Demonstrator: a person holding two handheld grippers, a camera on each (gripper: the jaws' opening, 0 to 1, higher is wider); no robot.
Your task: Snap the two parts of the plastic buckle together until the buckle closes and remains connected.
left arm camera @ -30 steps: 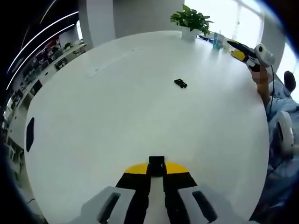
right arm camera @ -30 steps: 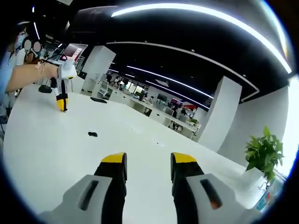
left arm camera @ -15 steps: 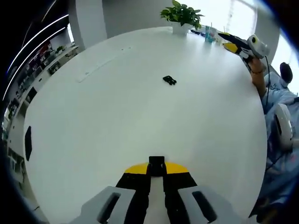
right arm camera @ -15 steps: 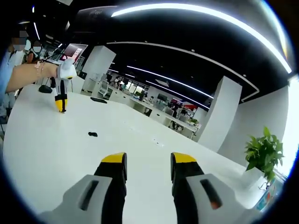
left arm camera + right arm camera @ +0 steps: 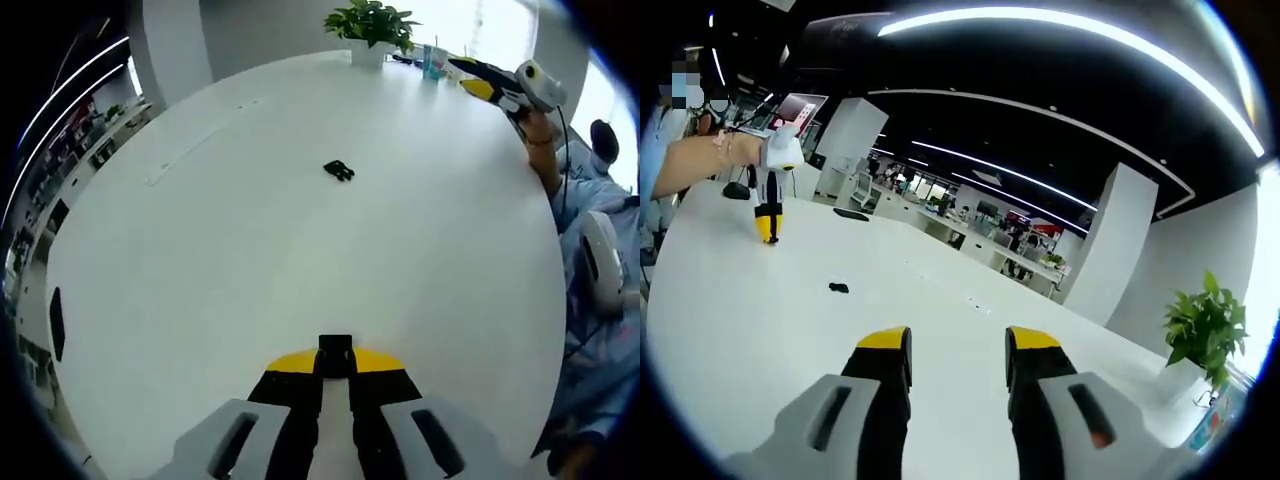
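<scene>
A small black buckle part (image 5: 339, 170) lies on the white round table (image 5: 250, 260), far ahead of my left gripper (image 5: 335, 352). The left jaws stand close together, shut on a second black buckle part (image 5: 335, 345) at their yellow tips. In the right gripper view the lying part (image 5: 838, 288) rests on the table, ahead and left of my right gripper (image 5: 958, 350), which is open with nothing between its jaws. The left gripper (image 5: 767, 228) hangs tip-down over the table at far left, in a person's hand. The right gripper (image 5: 470, 78) shows at the table's far right edge.
A potted plant (image 5: 372, 20) and a small cup (image 5: 432, 62) stand at the table's far edge. A person's arm and a white chair (image 5: 600, 270) are at the right rim. A dark patch (image 5: 57, 325) marks the table's left edge. An open office with columns lies beyond.
The left gripper view has shifted, so the table part, the plant and the right gripper sit further left and higher in it. In the right gripper view the left gripper has drifted slightly; the right gripper is still.
</scene>
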